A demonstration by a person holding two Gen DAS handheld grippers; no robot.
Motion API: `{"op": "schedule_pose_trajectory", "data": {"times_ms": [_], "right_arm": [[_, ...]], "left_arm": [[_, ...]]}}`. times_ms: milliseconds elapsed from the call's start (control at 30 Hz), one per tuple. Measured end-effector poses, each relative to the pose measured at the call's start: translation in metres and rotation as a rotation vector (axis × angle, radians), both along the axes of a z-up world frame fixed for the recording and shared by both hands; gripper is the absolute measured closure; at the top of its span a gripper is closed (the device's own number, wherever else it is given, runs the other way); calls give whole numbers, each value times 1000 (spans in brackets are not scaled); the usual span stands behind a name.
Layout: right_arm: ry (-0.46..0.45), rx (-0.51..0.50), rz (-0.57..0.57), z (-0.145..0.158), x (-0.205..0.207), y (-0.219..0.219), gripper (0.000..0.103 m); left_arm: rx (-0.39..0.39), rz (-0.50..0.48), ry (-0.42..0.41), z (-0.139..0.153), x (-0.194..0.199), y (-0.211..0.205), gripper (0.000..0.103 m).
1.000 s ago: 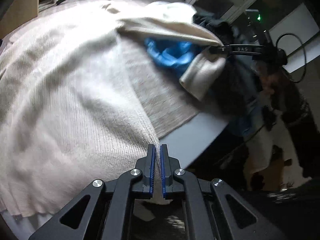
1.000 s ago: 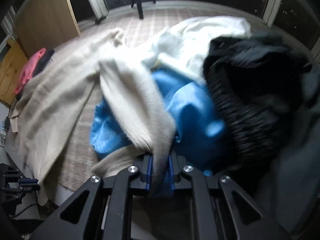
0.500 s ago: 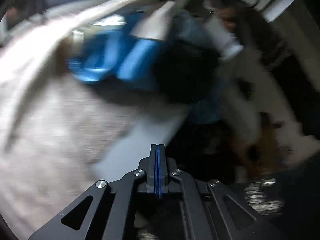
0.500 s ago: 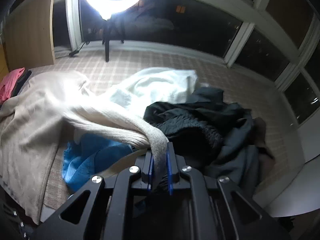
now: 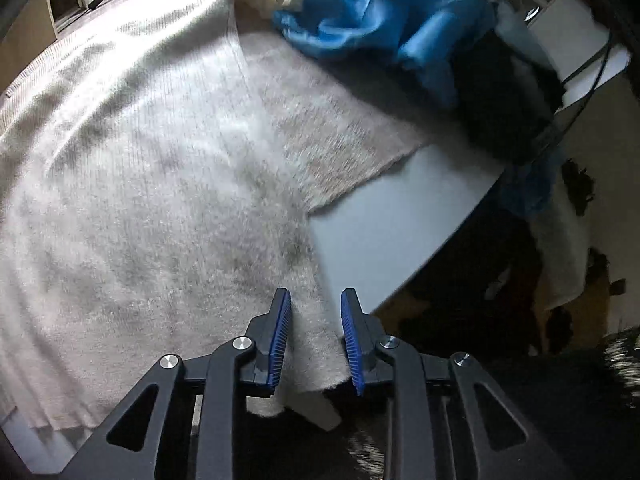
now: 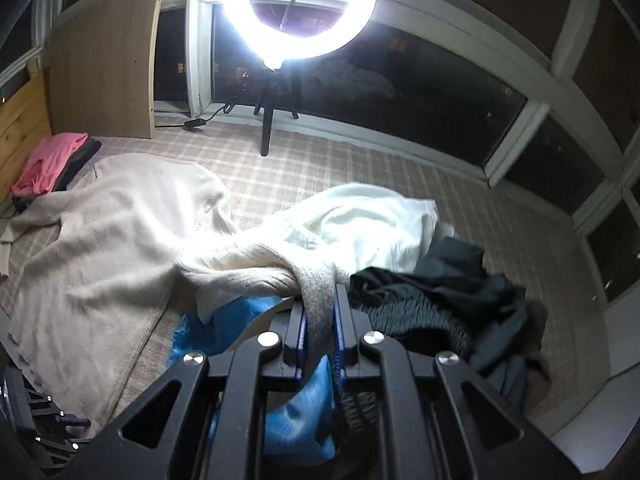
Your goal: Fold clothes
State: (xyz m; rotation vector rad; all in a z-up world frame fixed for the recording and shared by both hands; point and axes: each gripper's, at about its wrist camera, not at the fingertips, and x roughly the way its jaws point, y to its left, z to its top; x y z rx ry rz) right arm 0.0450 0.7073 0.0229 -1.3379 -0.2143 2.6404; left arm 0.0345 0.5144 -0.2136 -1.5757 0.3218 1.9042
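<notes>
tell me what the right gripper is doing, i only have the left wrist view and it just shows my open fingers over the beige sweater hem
Observer: The right gripper is shut on the sweater sleeve, lifted off the pile.
Operator: whats under the sleeve
Observer: The blue garment lies directly beneath the right gripper.
Operator: anything on the far side i cant see
Observer: A ring light on a tripod stands by the window, and a pink garment lies beyond the sweater's far end.

The left gripper (image 5: 316, 336) is hovering with jaws parted, while the right gripper (image 6: 320, 328) is pinching fabric, raised.
</notes>
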Motion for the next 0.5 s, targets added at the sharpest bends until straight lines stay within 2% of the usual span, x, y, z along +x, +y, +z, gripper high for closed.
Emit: {"op": "schedule_pose_trajectory", "data": {"times_ms": [33, 67, 100, 200, 267, 333, 400, 500], "right_arm": [[0, 4, 2, 1, -2, 0, 92], [-1, 5, 2, 1, -3, 2, 92], [-3, 6, -1, 0, -4, 3, 92], [-10, 11, -6, -1, -7, 8, 92], [-7, 8, -22, 1, -8, 17, 92], [2, 13, -45, 7, -8, 27, 92], [25, 36, -88, 14, -7, 40, 92], [14, 116, -167, 7, -9, 57, 92]], "left_arm": [[-10, -1, 18, -1, 1, 1, 88], [-15, 0, 34, -2, 1, 2, 98], [0, 10, 33, -2, -1, 0, 100], [74, 58, -17, 3, -11, -10, 101], [163, 67, -38, 25, -15, -12, 101], [240, 35, -15, 56, -12, -7, 101], [295, -14, -10, 74, -9, 6, 101], [367, -83, -88, 67, -11, 29, 100]]}}
